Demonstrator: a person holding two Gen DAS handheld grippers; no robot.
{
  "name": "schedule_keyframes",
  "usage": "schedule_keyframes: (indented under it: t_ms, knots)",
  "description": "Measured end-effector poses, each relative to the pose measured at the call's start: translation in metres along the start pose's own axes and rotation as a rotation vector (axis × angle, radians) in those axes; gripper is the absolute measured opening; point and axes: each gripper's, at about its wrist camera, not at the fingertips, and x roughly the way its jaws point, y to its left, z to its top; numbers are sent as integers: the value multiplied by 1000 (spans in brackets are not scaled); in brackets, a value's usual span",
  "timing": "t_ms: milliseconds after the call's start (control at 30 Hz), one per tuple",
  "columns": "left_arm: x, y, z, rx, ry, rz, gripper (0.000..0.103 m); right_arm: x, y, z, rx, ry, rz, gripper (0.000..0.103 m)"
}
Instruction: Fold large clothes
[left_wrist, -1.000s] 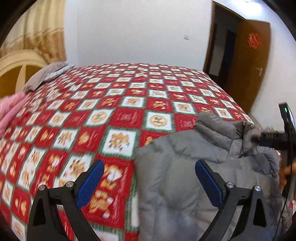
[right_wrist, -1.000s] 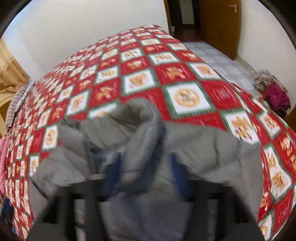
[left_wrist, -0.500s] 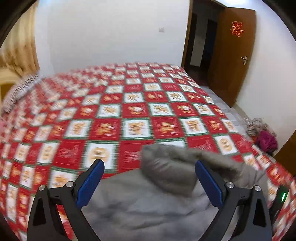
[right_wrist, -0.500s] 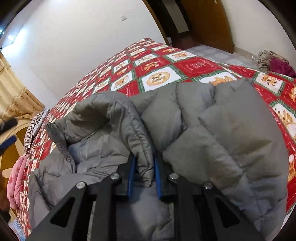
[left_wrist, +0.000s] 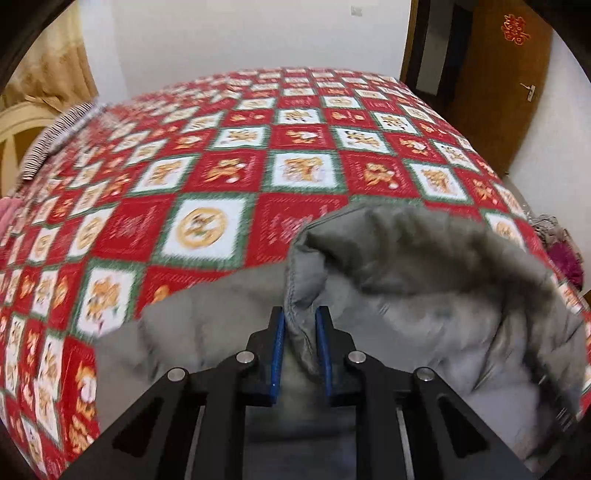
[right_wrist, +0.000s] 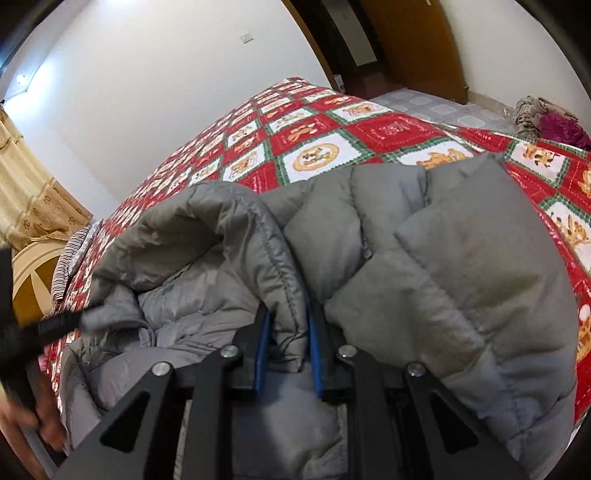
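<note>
The left gripper (left_wrist: 300, 325) pinches a hem of the grey puffer jacket (left_wrist: 424, 280), low centre of frame; the right gripper (right_wrist: 286, 328) clamps its collar edge, jacket spread over the red quilt (right_wrist: 317, 129).

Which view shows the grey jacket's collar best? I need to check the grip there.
The right wrist view: the grey jacket's collar is sharp, pinched in the right claw. The left wrist view is blurred.

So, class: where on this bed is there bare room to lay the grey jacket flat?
Bare quilt stretches from the jacket to the far white wall, between the striped cloth on the left and the door-side edge. The near edge is crowded: both grippers, left and right, pinch the jacket.
</note>
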Motion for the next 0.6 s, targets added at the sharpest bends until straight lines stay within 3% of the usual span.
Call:
schedule_keyframes:
  t_ms: [100, 200, 300, 433, 500, 600]
  knots:
    - [20, 17, -25, -46, 7, 13, 17, 0, 0, 0, 2, -1, 1, 19]
    - [26, 25, -43, -90, -94, -9, 17, 0, 0, 0, 6, -4, 0, 19]
    - [28, 19, -40, -78, -102, 36, 17, 0, 0, -1, 5, -3, 4, 21]
    - [26, 33, -39, -142, -118, -25, 17, -15, 1, 2, 38, -1, 0, 29]
    - [25, 36, -41, -163, -127, -32, 17, -45, 6, 11, 47, -111, -46, 36]
    - [25, 33, -42, -153, -133, -12, 17, -76, 29, 44, 26, -262, -73, 36]
